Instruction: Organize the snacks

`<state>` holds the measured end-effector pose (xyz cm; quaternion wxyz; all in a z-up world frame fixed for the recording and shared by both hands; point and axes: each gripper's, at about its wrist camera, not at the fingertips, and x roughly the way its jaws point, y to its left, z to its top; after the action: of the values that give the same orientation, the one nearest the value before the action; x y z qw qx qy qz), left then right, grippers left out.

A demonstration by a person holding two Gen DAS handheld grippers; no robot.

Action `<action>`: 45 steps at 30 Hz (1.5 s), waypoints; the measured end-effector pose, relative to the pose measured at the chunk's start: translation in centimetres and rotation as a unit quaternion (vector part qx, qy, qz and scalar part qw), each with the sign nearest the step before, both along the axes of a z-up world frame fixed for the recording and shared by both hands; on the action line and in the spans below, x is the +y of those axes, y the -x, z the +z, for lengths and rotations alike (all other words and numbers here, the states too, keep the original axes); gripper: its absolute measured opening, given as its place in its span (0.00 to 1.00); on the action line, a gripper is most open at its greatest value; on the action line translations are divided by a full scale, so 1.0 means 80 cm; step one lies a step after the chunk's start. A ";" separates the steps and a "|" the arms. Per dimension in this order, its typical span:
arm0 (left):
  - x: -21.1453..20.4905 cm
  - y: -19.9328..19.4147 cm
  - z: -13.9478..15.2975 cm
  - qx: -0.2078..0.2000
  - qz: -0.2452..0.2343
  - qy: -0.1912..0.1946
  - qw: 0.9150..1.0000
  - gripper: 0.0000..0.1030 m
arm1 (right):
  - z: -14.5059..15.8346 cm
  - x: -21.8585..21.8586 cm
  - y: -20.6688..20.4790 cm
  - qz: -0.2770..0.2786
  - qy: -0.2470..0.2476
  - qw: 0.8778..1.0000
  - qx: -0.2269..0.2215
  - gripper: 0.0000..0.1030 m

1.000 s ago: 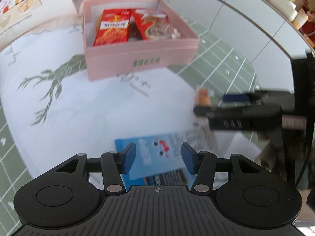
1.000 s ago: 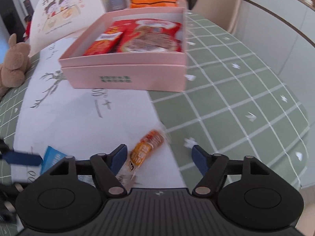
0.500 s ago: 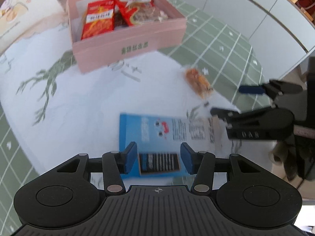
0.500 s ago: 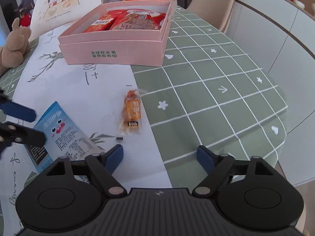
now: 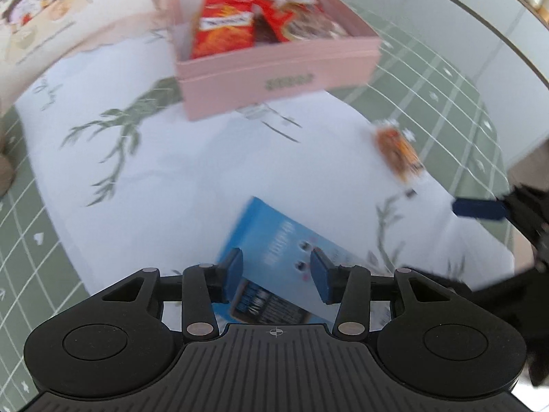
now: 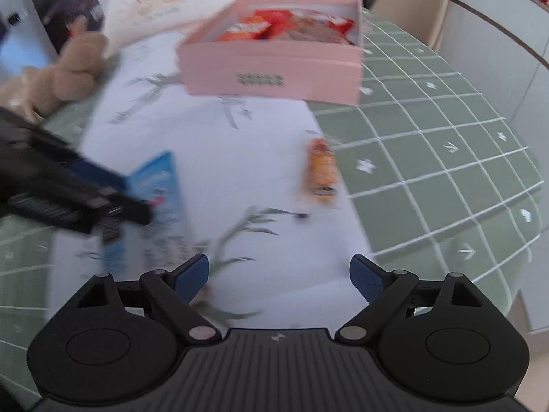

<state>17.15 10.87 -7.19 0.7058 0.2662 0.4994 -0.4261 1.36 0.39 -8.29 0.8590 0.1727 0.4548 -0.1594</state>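
Both grippers released above the worktop (image 6: pixel 429 158).

The left gripper (image 5: pixel 276 273) hovers at lower centre, fingers spread over the blue snack packet (image 5: pixel 274 240). The right gripper (image 6: pixel 279 274) has fingers wide apart, holding nothing. The orange snack (image 6: pixel 320 170) lies at frame centre; the pink box (image 6: pixel 271 72), upper centre, contains red packets (image 5: pixel 224 25).

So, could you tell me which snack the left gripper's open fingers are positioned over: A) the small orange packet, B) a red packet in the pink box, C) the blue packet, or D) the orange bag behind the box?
C: in the left wrist view, the left gripper has its fingers apart over the blue packet lying on the white cloth.
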 end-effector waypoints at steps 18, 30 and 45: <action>0.059 -0.050 -0.006 0.024 0.104 0.043 0.993 0.47 | -0.011 0.100 -0.103 0.061 0.022 0.997 0.033 0.85; -0.048 0.012 0.007 0.070 -0.008 0.091 0.993 0.46 | -0.012 -0.002 0.016 -0.181 0.008 0.982 0.051 0.85; -0.201 0.055 -0.021 0.002 -0.013 0.068 0.998 0.35 | -0.022 -0.033 0.047 -0.220 0.035 0.973 0.057 0.97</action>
<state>12.76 -5.20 -8.86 0.7157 0.2236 0.4668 -0.4690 -2.37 -2.22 -10.06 0.7811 0.2293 0.4479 -0.3697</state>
